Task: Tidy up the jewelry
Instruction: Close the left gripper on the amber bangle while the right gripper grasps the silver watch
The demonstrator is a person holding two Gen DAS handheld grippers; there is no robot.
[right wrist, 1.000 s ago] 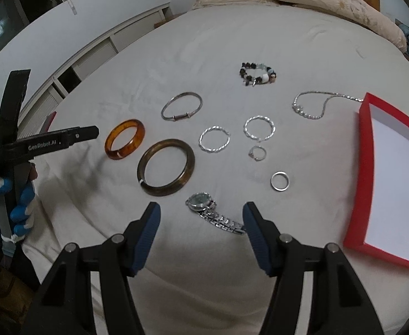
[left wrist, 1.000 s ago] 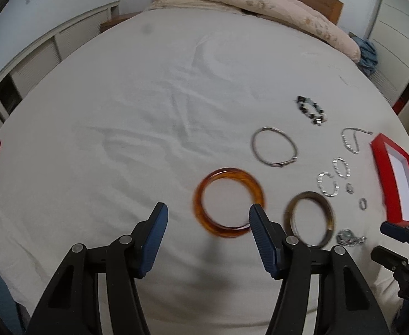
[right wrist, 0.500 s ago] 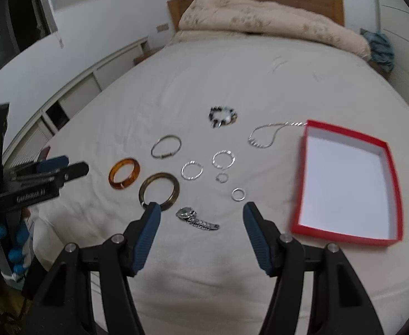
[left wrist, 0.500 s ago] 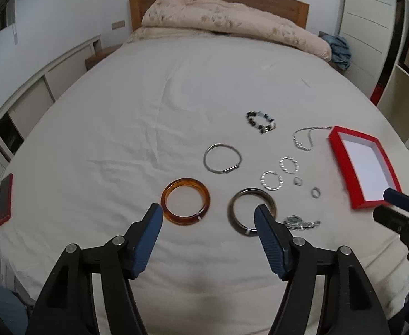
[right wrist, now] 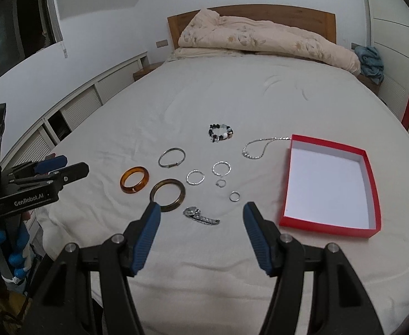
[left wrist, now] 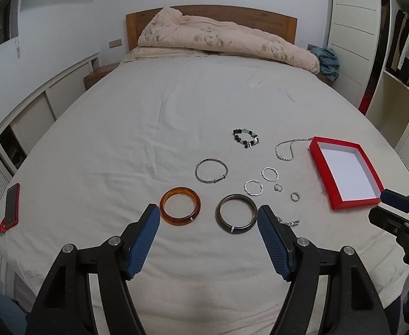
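Jewelry lies spread on the white bed sheet: an amber bangle, a dark bangle, a thin silver bangle, a beaded bracelet, a silver necklace, two twisted silver hoops, small rings and a silver watch. An open red box with a white inside lies at the right. My left gripper is open and empty above the near bangles. My right gripper is open and empty above the watch.
A red phone lies at the bed's left edge. A folded quilt lies at the wooden headboard. White cabinets run along the left wall, and a wardrobe stands at the right.
Both grippers have drawn back and up from the jewelry, so the whole bed and headboard now show. Nothing was taken hold of; the jewelry has not moved.
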